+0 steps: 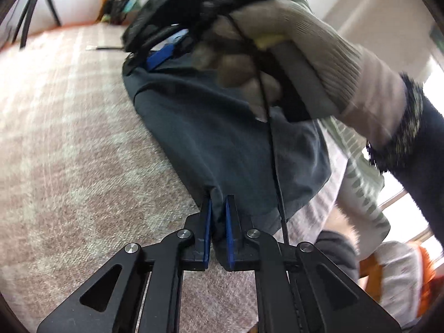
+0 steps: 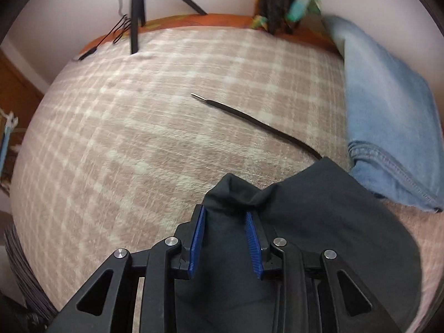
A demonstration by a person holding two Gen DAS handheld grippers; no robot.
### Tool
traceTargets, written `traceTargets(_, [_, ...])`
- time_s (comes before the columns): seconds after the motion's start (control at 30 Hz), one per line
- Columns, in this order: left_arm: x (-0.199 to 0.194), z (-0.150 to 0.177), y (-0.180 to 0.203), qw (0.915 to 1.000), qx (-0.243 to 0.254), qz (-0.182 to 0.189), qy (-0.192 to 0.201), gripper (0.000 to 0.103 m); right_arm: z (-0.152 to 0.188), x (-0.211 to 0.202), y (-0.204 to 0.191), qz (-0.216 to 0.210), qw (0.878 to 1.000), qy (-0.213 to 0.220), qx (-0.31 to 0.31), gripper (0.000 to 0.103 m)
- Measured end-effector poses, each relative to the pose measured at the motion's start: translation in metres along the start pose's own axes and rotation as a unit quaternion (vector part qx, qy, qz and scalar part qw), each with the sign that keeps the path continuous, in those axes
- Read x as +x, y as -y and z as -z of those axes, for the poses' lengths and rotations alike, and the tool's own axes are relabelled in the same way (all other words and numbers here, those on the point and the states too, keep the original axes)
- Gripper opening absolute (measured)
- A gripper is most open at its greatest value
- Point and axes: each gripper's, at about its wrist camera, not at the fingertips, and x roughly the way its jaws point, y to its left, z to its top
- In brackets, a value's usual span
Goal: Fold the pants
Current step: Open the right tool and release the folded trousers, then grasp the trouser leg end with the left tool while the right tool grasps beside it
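Observation:
Dark navy pants (image 1: 211,127) lie on a pink plaid blanket (image 1: 69,138). Low in the left wrist view, my left gripper (image 1: 218,208) is shut on a pinched edge of the cloth, with its blue pads close together. At the pants' far end a gloved hand (image 1: 291,41) holds the other gripper, which is blurred. In the right wrist view, my right gripper (image 2: 226,222) is shut on a bunched fold of the pants (image 2: 319,222). Cloth fills the gap between its pads and drapes over the right finger.
Folded light-blue jeans (image 2: 388,116) lie at the right edge of the blanket (image 2: 138,138). A black cord (image 2: 258,122) with a metal tip lies loose beside them. A tripod (image 2: 136,14) stands at the far edge, and clutter (image 2: 283,2) leans against the wall.

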Motion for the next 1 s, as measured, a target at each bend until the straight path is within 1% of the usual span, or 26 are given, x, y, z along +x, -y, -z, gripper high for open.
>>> traceTargets(0.07, [0.001,0.0,0.003,1.0,0.005,-0.003,-0.002,0.007,-0.001,0.002,0.004,-0.01,1.0,0.005,0.013,0.029])
traceTargets(0.17, [-0.002,0.002,0.009,0.9993,0.033,-0.012,-0.012,0.008,-0.004,0.004,0.005,-0.011,1.0,0.007,0.018,0.029])
traceTargets(0.27, [-0.004,0.003,0.012,0.9993,0.025,-0.005,-0.026,0.009,-0.004,-0.002,0.007,-0.013,1.0,0.011,0.018,0.03])
traceTargets(0.33, [-0.015,0.003,0.004,0.9991,0.022,-0.01,-0.034,0.015,-0.003,-0.015,0.011,-0.015,0.999,0.03,0.02,0.033])
traceTargets(0.4, [-0.022,-0.002,-0.003,0.9992,0.014,-0.019,-0.033,0.016,0.004,-0.039,0.019,-0.027,0.998,0.061,0.022,0.04])
traceTargets(0.43, [-0.025,-0.005,-0.006,0.9991,0.01,-0.025,-0.033,0.019,0.007,-0.049,0.023,-0.03,0.997,0.072,0.025,0.042])
traceTargets(0.47, [-0.026,-0.008,-0.01,0.999,0.005,-0.03,-0.033,0.028,0.012,-0.06,0.029,-0.033,0.995,0.084,0.03,0.05])
traceTargets(0.5, [-0.028,-0.011,-0.013,0.9989,-0.003,-0.034,-0.031,0.033,0.018,-0.072,0.036,-0.038,0.994,0.094,0.034,0.059])
traceTargets(0.57, [-0.032,-0.019,-0.021,0.9987,-0.019,-0.041,-0.021,0.057,0.032,-0.093,0.047,-0.041,0.992,0.11,0.036,0.066])
traceTargets(0.63, [-0.034,-0.027,-0.027,0.9982,-0.042,-0.043,-0.01,0.064,0.05,-0.112,0.058,-0.038,0.991,0.121,0.037,0.072])
traceTargets(0.67, [-0.036,-0.03,-0.032,0.998,-0.05,-0.038,-0.009,0.064,0.056,-0.118,0.062,-0.036,0.991,0.124,0.037,0.078])
traceTargets(0.7, [-0.036,-0.034,-0.035,0.9976,-0.061,-0.031,-0.008,0.064,0.063,-0.124,0.066,-0.034,0.991,0.126,0.037,0.082])
traceTargets(0.8, [-0.031,-0.044,-0.042,0.9961,-0.087,-0.007,-0.012,0.064,0.088,-0.138,0.085,-0.02,0.99,0.133,0.044,0.085])
traceTargets(0.9, [-0.023,-0.052,-0.049,0.9947,-0.1,0.006,-0.021,0.064,0.107,-0.141,0.11,-0.009,0.99,0.127,0.066,0.087])
traceTargets(1.0, [-0.013,-0.059,-0.054,0.9921,-0.12,0.021,-0.029,0.064,0.127,-0.135,0.141,-0.029,0.989,0.105,0.099,0.087])
